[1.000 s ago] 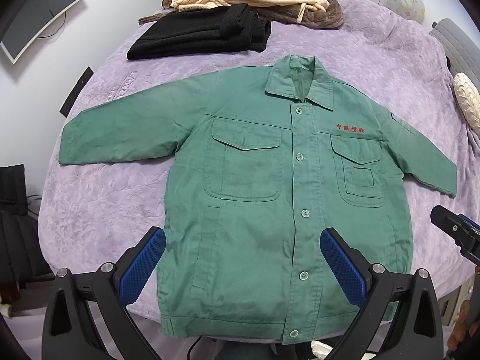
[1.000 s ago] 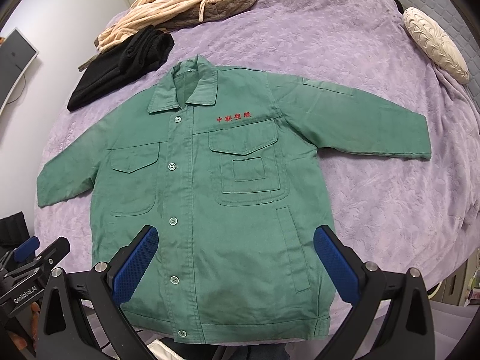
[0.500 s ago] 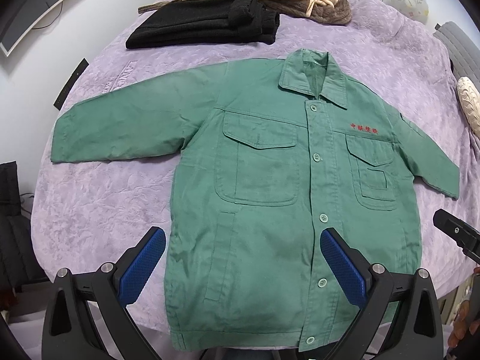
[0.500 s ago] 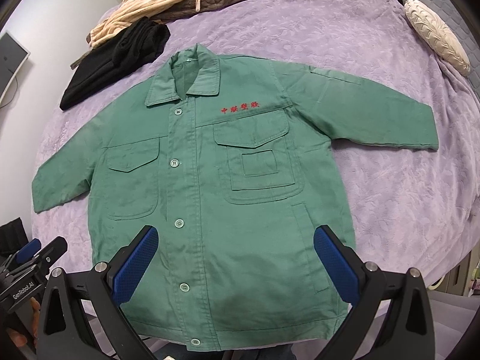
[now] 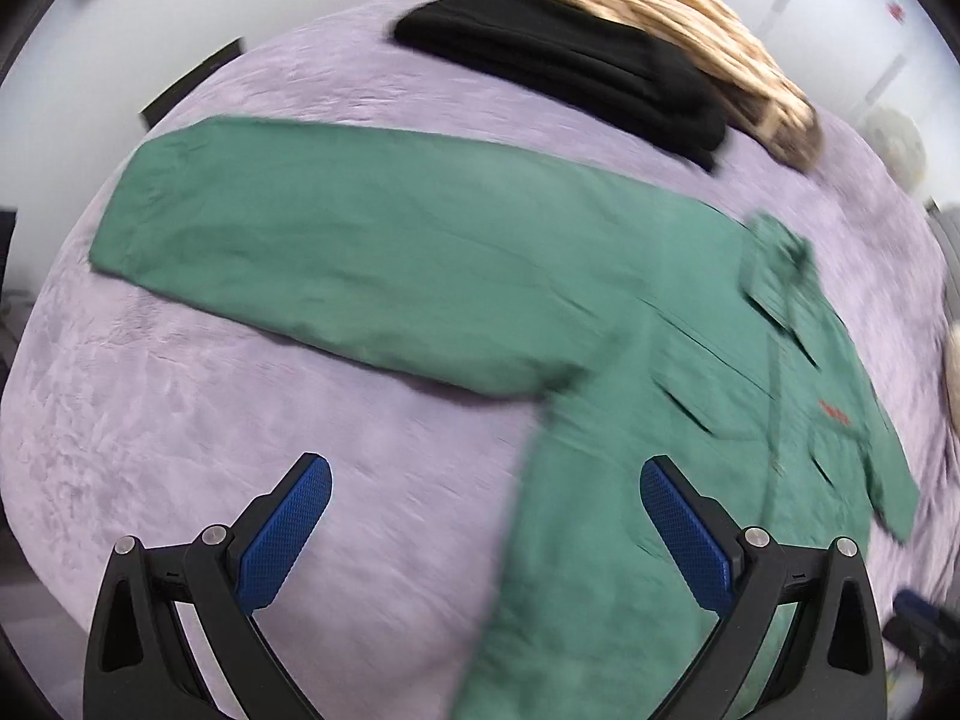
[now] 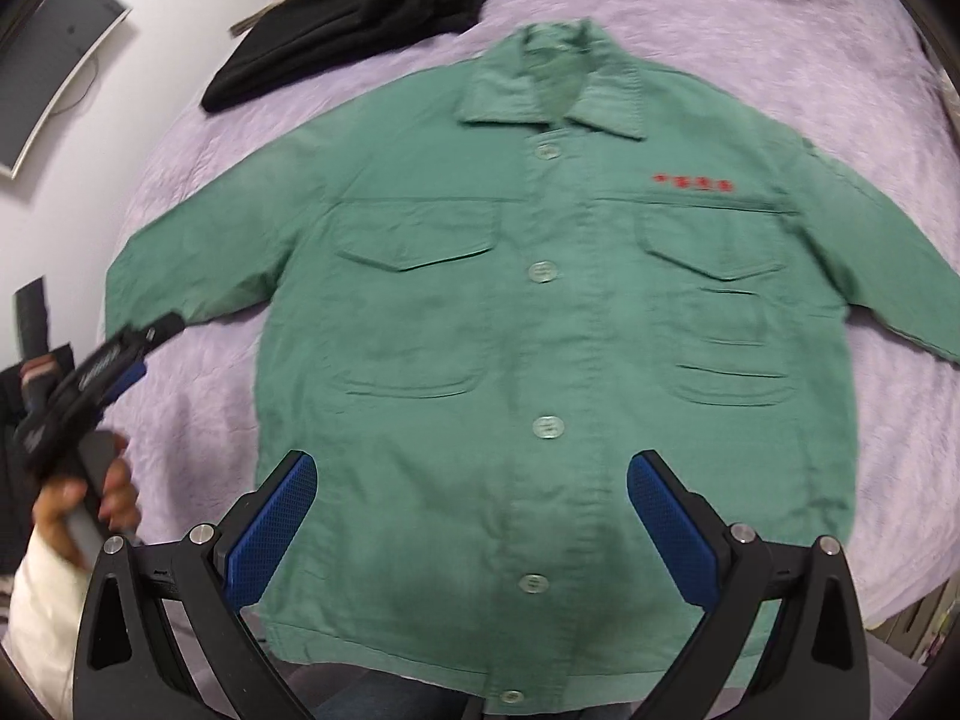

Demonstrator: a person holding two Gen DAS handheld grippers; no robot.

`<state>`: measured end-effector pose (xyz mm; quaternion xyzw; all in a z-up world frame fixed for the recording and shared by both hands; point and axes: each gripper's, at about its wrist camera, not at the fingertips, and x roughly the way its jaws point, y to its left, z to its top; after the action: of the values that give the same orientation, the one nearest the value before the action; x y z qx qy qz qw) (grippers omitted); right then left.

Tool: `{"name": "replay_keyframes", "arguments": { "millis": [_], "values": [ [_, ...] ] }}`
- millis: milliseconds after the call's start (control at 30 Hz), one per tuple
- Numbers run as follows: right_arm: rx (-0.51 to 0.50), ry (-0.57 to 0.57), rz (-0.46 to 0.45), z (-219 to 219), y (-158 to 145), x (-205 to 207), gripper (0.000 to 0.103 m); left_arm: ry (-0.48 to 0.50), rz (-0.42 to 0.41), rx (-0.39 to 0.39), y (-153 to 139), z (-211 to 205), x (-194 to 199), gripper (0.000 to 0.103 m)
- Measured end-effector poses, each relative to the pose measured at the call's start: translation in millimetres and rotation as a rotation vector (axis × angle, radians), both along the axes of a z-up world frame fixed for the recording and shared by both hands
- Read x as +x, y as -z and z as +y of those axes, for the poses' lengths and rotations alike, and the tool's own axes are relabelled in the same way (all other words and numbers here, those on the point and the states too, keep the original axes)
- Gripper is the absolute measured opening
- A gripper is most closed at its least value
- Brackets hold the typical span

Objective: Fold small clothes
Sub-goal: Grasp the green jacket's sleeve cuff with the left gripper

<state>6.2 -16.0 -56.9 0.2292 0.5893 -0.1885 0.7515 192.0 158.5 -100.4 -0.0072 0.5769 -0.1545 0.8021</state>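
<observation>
A small green button-up jacket point(image 6: 540, 312) with red chest lettering lies flat and face up on the purple bedspread point(image 6: 252, 138), sleeves spread. In the left wrist view the jacket point(image 5: 420, 276) shows its left sleeve stretched across the bed. My left gripper point(image 5: 483, 534) is open and empty, over the bedspread beside the jacket's left side, below that sleeve. It also shows in the right wrist view point(image 6: 114, 360), by the sleeve cuff. My right gripper point(image 6: 471, 519) is open and empty above the jacket's lower front.
Folded black clothes point(image 5: 576, 72) and a striped beige garment point(image 5: 660, 30) lie at the far side of the bed. A monitor point(image 6: 48, 72) stands by the wall at left. The bed's near edge is just below the jacket hem.
My left gripper has swung left toward the jacket's left sleeve. My right gripper has moved closer and over the jacket's middle. Both stay open; the jacket has not moved.
</observation>
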Motion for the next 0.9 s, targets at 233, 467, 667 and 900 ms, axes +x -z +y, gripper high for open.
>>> {"name": "replay_keyframes", "arguments": {
  "millis": [233, 467, 667, 900],
  "values": [
    [0.038, -0.064, 0.088, 23.5, 35.9, 22.2, 0.103, -0.287, 0.037, -0.057, 70.3, 93.9, 84.9, 0.103],
    [0.021, -0.089, 0.130, 25.6, 51.3, 33.6, 0.103, -0.423, -0.045, -0.089, 87.3, 129.5, 138.5, 0.103],
    [0.044, -0.080, 0.103, 21.0, 51.2, 31.6, 0.103, -0.453, -0.115, -0.054, 70.9, 143.8, 158.5, 0.011],
    [0.074, -0.047, 0.044, 1.4, 45.1, 9.5, 0.103, -0.300, -0.240, -0.133, 11.6, 116.7, 139.3, 0.006]
  ]
}}
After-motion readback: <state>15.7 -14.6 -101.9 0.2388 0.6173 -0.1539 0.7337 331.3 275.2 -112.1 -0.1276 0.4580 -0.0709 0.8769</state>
